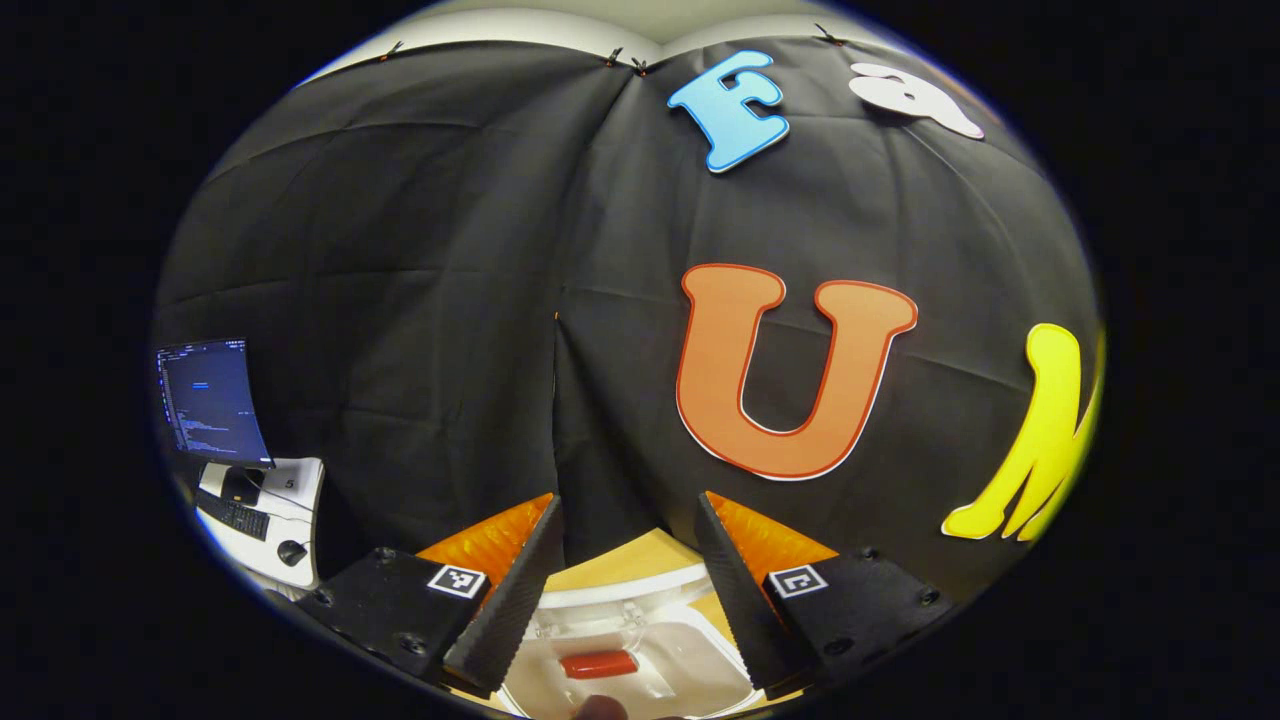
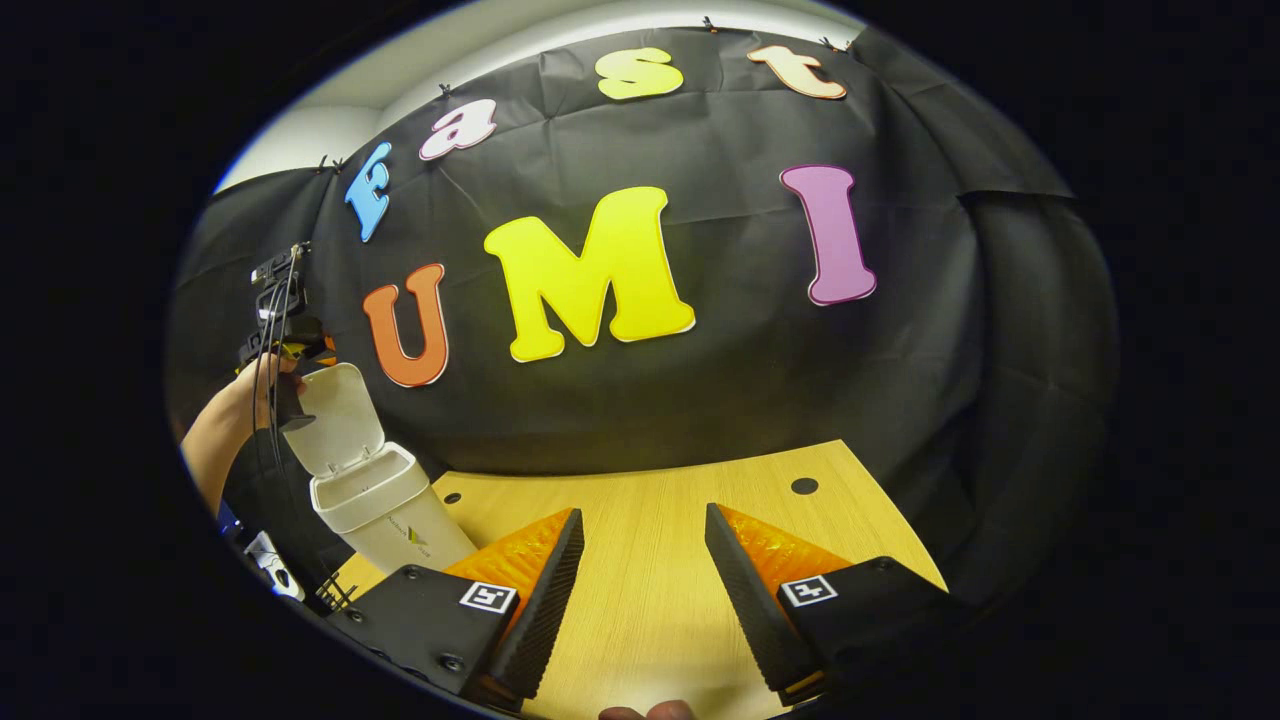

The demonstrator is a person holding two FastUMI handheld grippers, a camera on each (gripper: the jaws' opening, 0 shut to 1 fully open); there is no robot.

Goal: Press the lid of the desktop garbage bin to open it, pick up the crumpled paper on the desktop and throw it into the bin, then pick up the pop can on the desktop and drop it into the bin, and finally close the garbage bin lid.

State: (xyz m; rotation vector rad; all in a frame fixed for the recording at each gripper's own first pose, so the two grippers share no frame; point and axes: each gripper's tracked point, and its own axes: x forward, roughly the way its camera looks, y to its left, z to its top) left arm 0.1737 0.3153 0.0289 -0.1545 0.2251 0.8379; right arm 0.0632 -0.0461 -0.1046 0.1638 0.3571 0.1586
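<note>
Left gripper view: bin open, can inside, lid closing is the step in hand.

Left gripper (image 1: 628, 590) hangs over the open garbage bin (image 1: 640, 600), fingers spread wide, nothing held; a red pop can (image 1: 598, 664) lies inside. Paper we cannot make out. In the right gripper view the bin (image 2: 372, 497) stands at the table's (image 2: 650, 560) far left edge, lid (image 2: 338, 415) upright, the other gripper (image 2: 282, 330) and a hand (image 2: 262, 392) at the lid. Right gripper (image 2: 635, 580) spread, empty, over bare tabletop. We judge 1 move left: push the lid down until it latches.
</note>
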